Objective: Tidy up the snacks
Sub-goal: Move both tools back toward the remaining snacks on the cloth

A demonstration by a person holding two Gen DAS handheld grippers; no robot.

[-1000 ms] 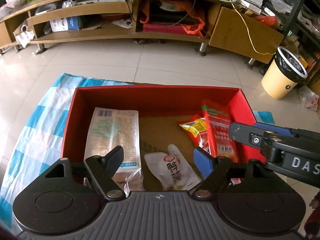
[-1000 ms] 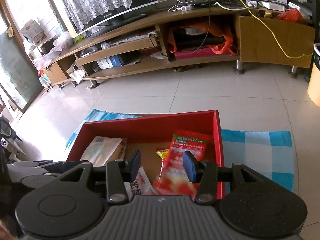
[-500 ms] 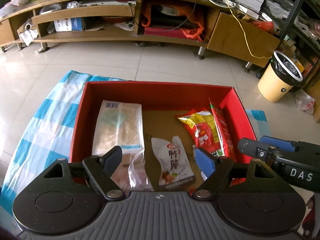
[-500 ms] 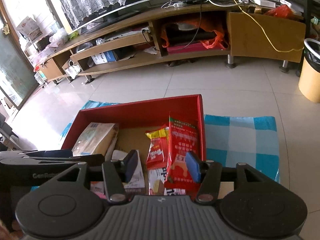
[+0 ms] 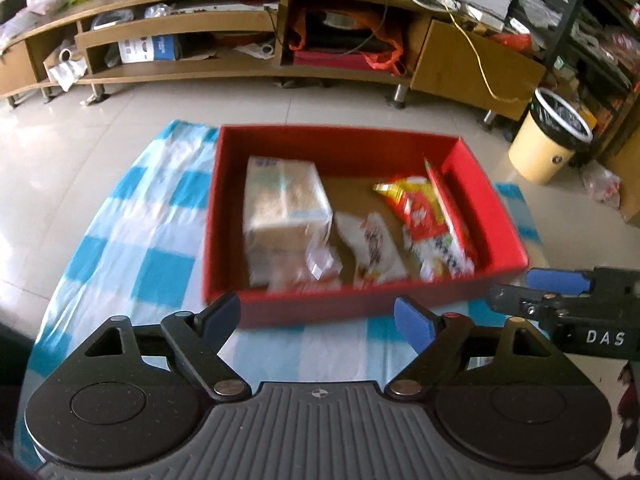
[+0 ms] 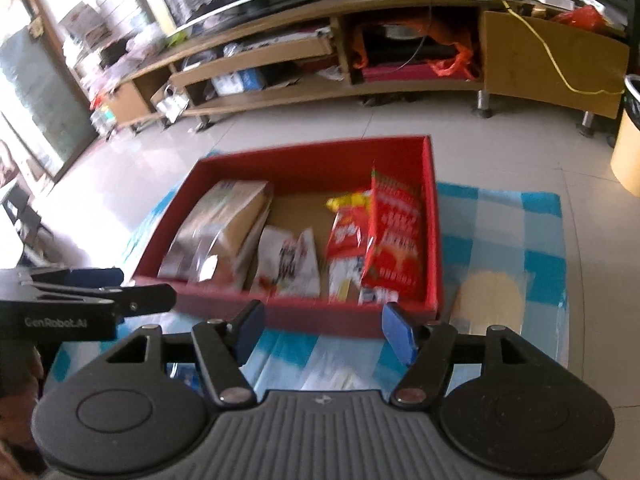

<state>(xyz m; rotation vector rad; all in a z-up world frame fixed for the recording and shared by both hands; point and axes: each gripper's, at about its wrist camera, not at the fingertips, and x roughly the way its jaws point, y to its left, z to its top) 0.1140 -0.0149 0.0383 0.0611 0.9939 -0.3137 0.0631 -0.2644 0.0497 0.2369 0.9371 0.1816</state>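
We judge packing done: snacks inside red box. Left gripper, right gripper fingers wide, empty. Next: check for strays.

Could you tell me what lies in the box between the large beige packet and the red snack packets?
A white pouch with dark lettering, shown in both wrist views.

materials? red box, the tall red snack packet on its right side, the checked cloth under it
Red box: looks like cardboard, matte red walls, bare brown floor inside.
Tall red snack packet: likely glossy printed plastic film; serrated top edge, leans limp against the wall.
Blue-and-white checked cloth: thin woven fabric or plastic sheet, can't tell; lies flat with soft wrinkles.
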